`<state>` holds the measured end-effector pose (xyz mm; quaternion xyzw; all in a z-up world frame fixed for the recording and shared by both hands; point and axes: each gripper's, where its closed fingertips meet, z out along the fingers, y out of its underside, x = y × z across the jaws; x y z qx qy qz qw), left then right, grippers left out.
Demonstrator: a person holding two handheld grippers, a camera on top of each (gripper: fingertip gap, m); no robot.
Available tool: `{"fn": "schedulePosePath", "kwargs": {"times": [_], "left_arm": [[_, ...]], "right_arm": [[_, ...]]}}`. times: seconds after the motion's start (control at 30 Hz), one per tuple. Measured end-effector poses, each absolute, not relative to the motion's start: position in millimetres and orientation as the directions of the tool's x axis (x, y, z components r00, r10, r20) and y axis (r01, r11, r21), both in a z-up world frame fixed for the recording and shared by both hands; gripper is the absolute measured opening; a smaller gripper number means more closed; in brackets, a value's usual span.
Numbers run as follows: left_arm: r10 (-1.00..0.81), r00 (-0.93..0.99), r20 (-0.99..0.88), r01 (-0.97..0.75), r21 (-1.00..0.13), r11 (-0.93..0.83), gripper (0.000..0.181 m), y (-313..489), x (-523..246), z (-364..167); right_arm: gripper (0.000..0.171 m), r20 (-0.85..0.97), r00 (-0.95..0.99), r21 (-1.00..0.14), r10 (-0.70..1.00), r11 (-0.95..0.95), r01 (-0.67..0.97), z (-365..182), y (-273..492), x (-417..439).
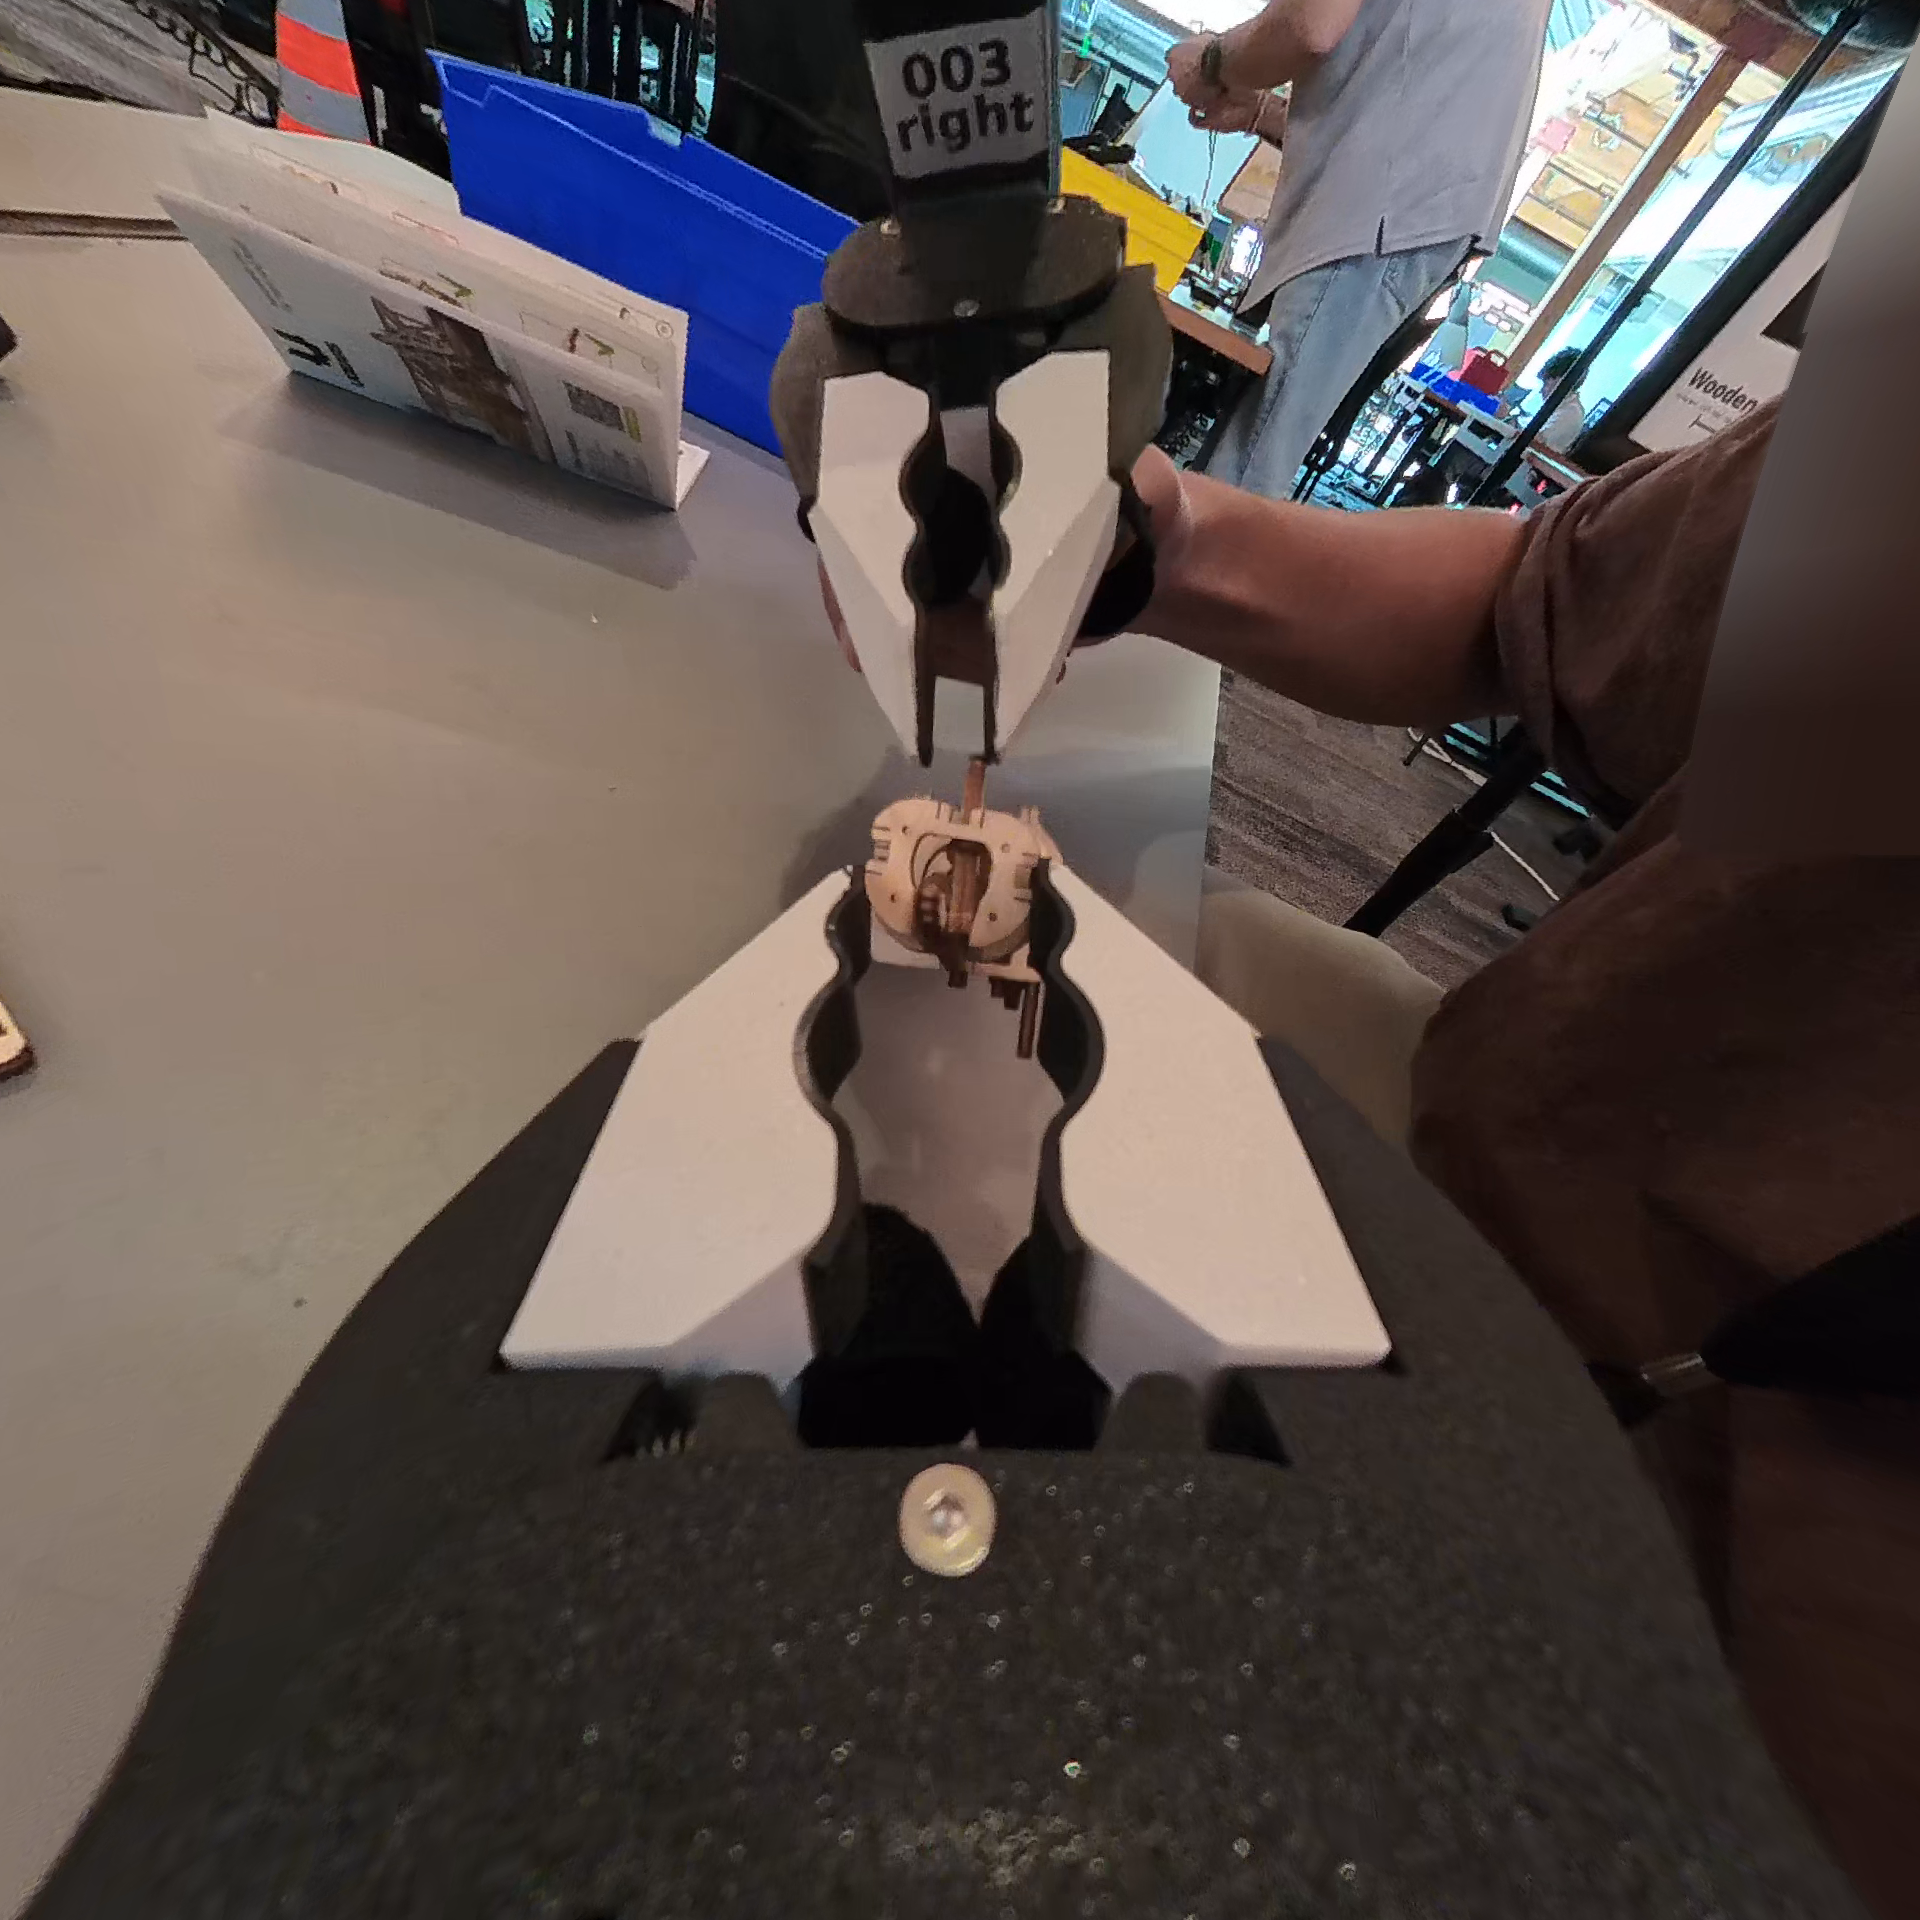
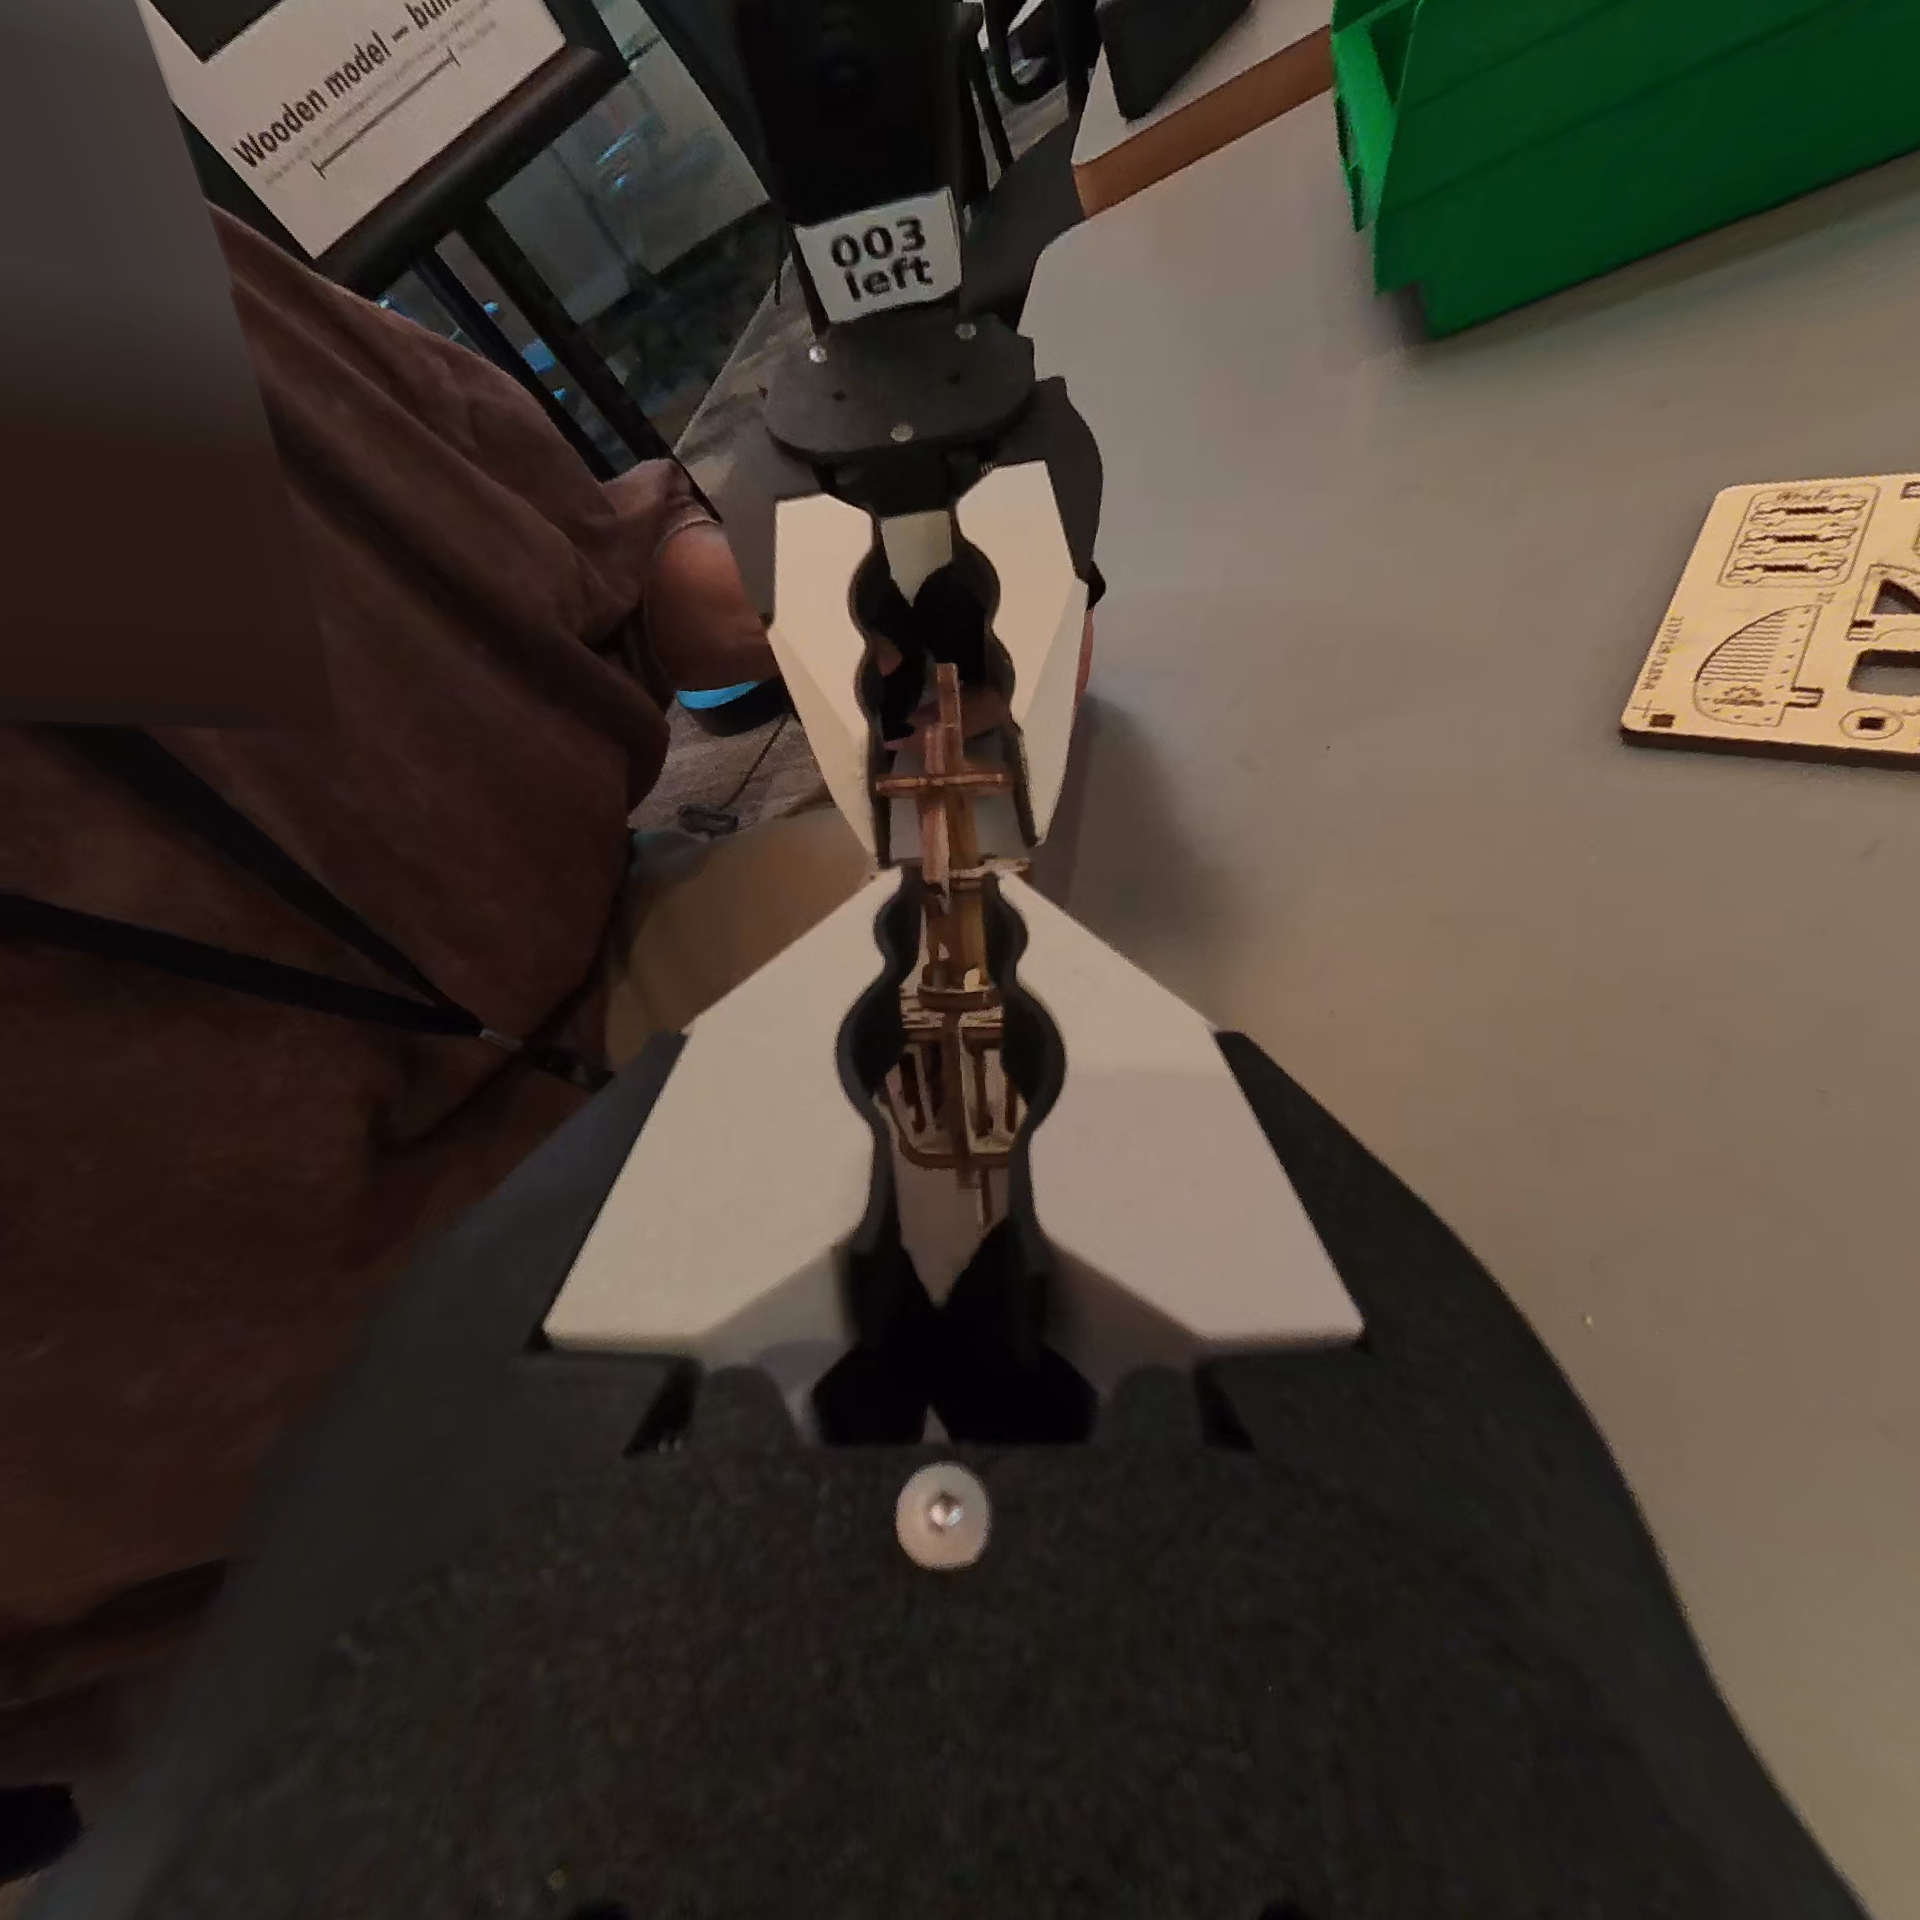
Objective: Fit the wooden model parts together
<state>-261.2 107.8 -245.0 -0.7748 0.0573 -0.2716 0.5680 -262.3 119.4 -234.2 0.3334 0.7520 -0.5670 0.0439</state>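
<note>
My left gripper [image 1: 951,888] is shut on a small pale wooden model [image 1: 951,883] and holds it above the grey table [image 1: 364,831]. A thin wooden stick [image 1: 975,781] pokes up from the model's top. My right gripper [image 1: 956,753] comes down from above with its tips just over that stick. In the right wrist view its own gripper [image 2: 954,871] has the jaws a narrow gap apart, with the model's brown parts [image 2: 951,966] showing in the gap. I cannot tell whether they pinch the wood. The left gripper [image 2: 961,842] faces it and clamps the model's crossed piece [image 2: 940,781].
An instruction booklet [image 1: 447,353] stands at the back left before a blue bin [image 1: 644,208]. A green bin [image 2: 1610,156] and a laser-cut wooden sheet [image 2: 1787,644] lie to the right. The table edge [image 1: 1210,790] is close. The operator's arm [image 1: 1351,613] reaches in; a person [image 1: 1382,208] stands behind. Less than 4 cm separates the two grippers' tips.
</note>
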Motion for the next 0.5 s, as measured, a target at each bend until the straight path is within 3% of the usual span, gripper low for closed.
{"fn": "schedulePosePath", "kwargs": {"times": [0.5], "left_arm": [[-0.393, 0.835, 0.385, 0.235, -0.895, -0.379, 0.028, 108, -263, -250]], "right_arm": [[0.012, -0.4, -0.795, -0.813, 0.456, 0.223, 0.537, -258, 110, -257]]}}
